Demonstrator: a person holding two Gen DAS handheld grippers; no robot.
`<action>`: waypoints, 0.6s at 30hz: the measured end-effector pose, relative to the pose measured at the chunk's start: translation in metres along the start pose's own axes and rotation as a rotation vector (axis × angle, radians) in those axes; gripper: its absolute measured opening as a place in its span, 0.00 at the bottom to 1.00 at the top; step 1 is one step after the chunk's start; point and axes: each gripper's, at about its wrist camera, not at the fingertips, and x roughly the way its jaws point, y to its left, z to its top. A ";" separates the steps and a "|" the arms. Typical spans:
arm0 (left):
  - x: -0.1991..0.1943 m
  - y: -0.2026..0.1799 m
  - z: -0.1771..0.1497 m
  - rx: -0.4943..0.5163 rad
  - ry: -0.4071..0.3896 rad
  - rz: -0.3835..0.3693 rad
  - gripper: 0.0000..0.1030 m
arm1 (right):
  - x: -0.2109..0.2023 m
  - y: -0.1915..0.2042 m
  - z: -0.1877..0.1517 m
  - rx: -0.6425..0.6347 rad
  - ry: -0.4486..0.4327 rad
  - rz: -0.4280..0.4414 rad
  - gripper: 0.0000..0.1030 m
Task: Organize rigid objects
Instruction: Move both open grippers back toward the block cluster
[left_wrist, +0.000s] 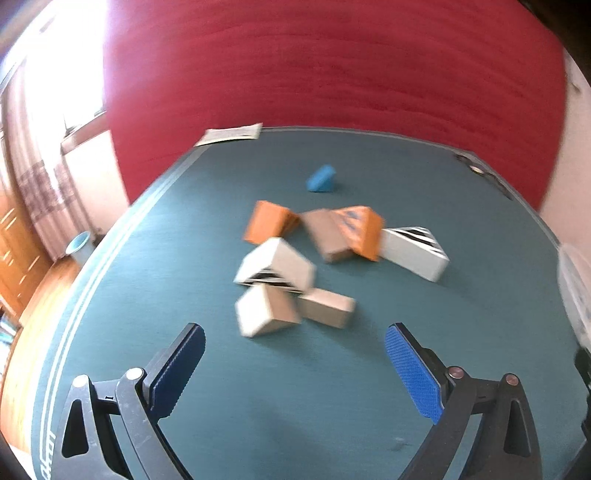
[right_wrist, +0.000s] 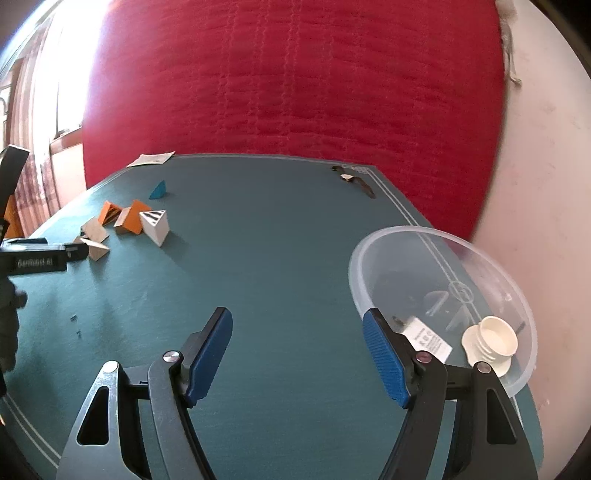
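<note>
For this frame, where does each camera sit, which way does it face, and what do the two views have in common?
Left wrist: on the left gripper, open, looking forward and down across the green table at a cluster of triangular wedge blocks; only its own fingers show.
Right wrist: on the right gripper, open, facing the clear plastic bowl at right; the left gripper's body shows at the left edge.
Shared: the small blue wedge, the block cluster, the red wall covering.
</note>
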 end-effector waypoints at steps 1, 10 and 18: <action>0.001 0.005 0.000 -0.007 -0.002 0.012 0.97 | 0.000 0.002 0.000 -0.004 0.001 0.005 0.72; 0.013 0.030 0.003 -0.031 0.017 0.061 0.97 | 0.000 0.018 -0.004 -0.038 0.015 0.046 0.72; 0.020 0.036 0.005 0.010 0.036 0.045 0.97 | -0.001 0.021 -0.006 -0.042 0.021 0.058 0.72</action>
